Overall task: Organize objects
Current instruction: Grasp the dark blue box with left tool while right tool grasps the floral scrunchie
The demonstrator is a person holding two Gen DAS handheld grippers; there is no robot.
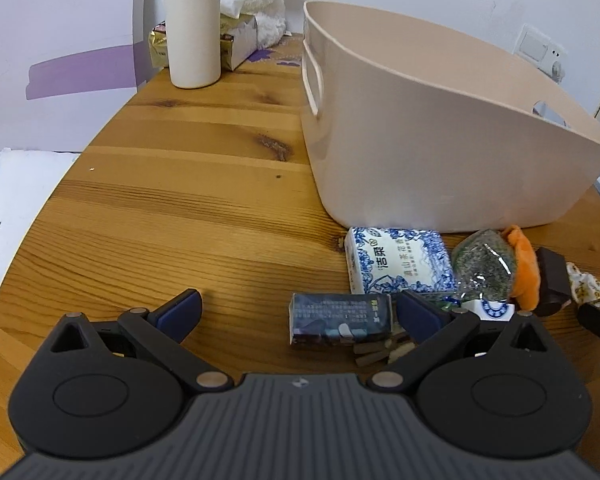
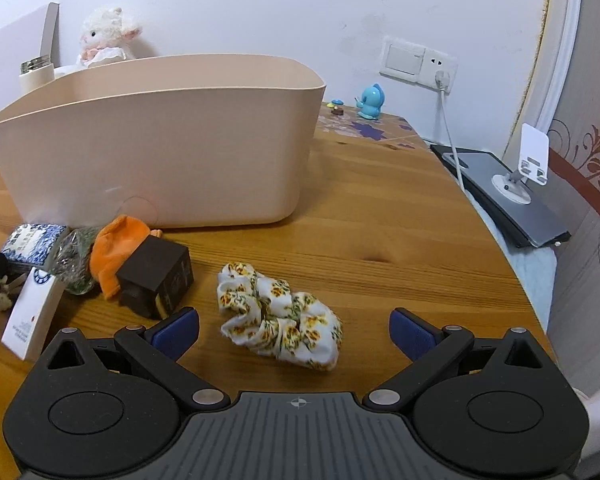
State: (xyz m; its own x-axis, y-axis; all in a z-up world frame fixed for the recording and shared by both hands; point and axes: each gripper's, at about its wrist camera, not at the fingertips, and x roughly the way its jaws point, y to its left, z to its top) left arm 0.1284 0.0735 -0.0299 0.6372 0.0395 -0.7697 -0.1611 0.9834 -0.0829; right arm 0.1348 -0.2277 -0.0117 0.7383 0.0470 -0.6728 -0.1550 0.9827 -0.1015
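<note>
left hand-held gripper, jaws spread, flanks a dark blue box on the wooden surface, in front of the beige bin. right hand-held gripper, jaws spread, flanks a floral scrunchie before the bin.

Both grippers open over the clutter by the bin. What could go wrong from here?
1. The right gripper straddles the floral scrunchie; soft fabric may bunch or slip, so a pinch could catch only a fold.
2. The left gripper has the dark box off-centre, near its right finger, with small pieces beside it; closing may push the box or grab the neighbours.
</note>
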